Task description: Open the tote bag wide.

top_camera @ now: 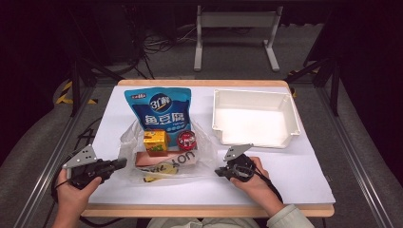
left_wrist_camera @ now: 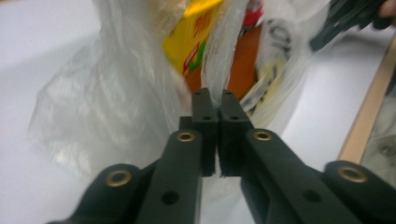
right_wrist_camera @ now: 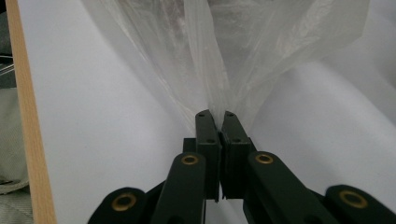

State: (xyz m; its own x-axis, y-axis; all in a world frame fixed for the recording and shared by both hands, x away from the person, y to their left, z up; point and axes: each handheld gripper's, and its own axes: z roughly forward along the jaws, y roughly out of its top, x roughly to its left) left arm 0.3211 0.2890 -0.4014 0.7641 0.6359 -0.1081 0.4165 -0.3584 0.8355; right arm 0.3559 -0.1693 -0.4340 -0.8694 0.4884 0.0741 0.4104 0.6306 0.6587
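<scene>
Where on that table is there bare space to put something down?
Inside the white tray, and on the white table in front of it. Also left of the plastic bag. The middle is crowded: blue pouch, bag, snacks.

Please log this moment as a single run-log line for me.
left claw: shut on plastic bag | right claw: shut on plastic bag | bag: on table, snacks inside | white bin: empty

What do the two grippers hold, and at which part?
Both hold the clear plastic bag: the left gripper pinches its film at one edge, the right gripper at the opposite edge.
</scene>
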